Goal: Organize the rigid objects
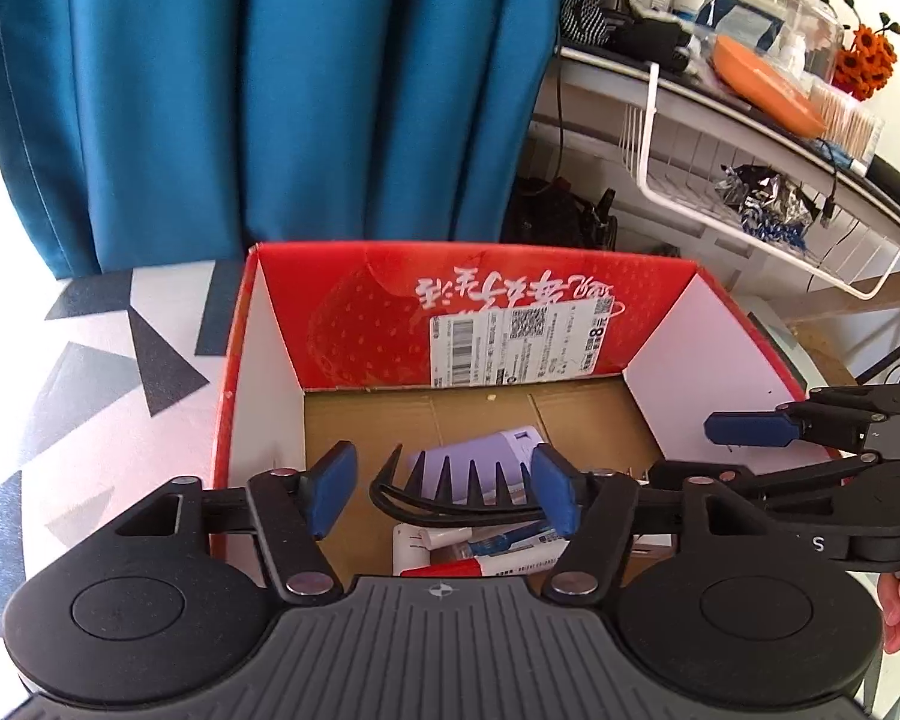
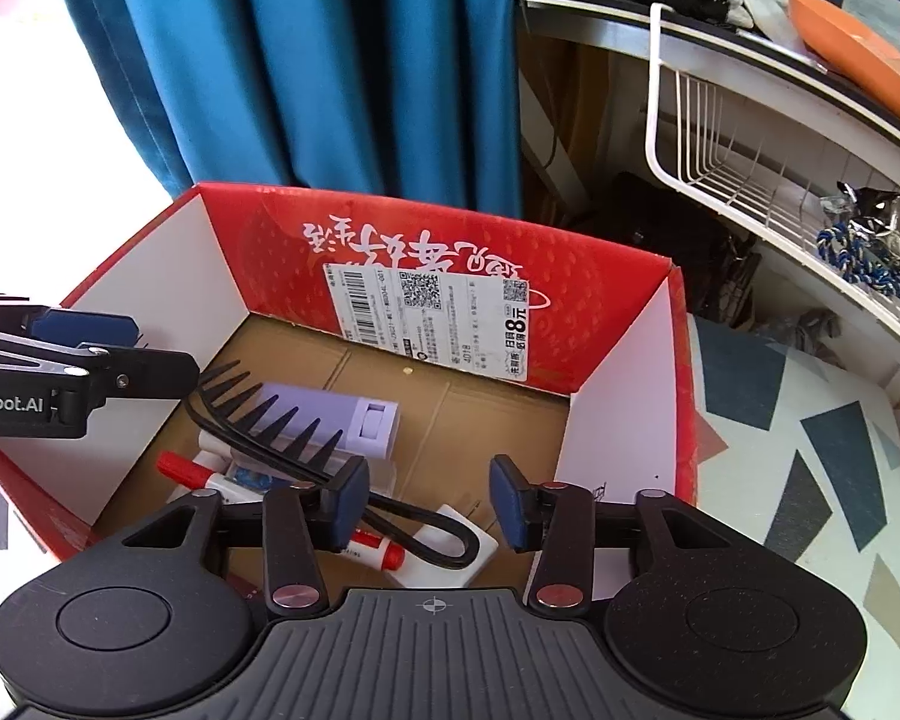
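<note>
A red cardboard box [image 1: 360,312] [image 2: 258,228] with white side walls stands open on the table. On its brown floor lie a black wide-tooth comb [image 1: 450,477] [image 2: 270,426], a lilac case [image 1: 510,450] [image 2: 330,414], tubes with red caps [image 1: 450,570] [image 2: 192,471] and a small white box [image 2: 444,564]. My left gripper [image 1: 444,492] hangs open over the comb's teeth, its pads clear of them. Over the comb's looped handle, my right gripper [image 2: 429,504] is also open and grips nothing. Each gripper shows at the edge of the other's view.
The table carries a white cloth with dark triangles [image 1: 90,360] [image 2: 810,420]. A blue curtain [image 1: 270,90] hangs behind the box. To the right, a white wire basket [image 1: 750,180] [image 2: 720,138] hangs under a cluttered shelf with an orange dish [image 1: 762,84].
</note>
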A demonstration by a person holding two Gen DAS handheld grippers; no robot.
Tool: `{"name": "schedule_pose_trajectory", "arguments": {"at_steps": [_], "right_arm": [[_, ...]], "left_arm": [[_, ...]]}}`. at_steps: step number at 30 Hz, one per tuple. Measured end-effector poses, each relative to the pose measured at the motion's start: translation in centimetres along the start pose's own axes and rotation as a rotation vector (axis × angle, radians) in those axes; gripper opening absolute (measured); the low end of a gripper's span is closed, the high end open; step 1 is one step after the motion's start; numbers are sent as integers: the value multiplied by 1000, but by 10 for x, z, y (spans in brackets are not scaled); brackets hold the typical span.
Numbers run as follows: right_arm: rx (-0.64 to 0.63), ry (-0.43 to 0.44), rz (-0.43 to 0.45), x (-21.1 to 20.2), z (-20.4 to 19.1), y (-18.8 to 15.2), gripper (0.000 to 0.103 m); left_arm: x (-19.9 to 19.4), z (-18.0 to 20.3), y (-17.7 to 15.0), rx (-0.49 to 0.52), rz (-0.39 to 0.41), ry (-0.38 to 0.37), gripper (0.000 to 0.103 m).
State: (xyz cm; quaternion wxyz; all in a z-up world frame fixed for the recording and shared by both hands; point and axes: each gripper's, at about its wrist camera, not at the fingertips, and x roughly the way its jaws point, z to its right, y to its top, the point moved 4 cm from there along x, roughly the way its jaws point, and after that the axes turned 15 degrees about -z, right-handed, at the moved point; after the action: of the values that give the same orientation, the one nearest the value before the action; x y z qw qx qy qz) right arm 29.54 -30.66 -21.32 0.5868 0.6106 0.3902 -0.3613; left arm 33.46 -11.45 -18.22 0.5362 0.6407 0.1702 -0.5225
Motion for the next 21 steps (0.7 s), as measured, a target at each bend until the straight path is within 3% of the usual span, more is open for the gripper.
{"name": "schedule_pose_trajectory", "arguments": {"at_steps": [4,9,15,21], "right_arm": [[8,1,19,-11,1,-3,68],[29,14,39,-28,1,-4,100],[63,10,68,-50,-3,-6,103],[105,13,105,-82,-10,-17,103]], "left_arm": [[-16,3,-1,21,39,25,88],[-39,8,-4,56,82,59,103],[-63,16,-9,92,112,121,103],[-92,12,-22,39,125,124,103]]}}
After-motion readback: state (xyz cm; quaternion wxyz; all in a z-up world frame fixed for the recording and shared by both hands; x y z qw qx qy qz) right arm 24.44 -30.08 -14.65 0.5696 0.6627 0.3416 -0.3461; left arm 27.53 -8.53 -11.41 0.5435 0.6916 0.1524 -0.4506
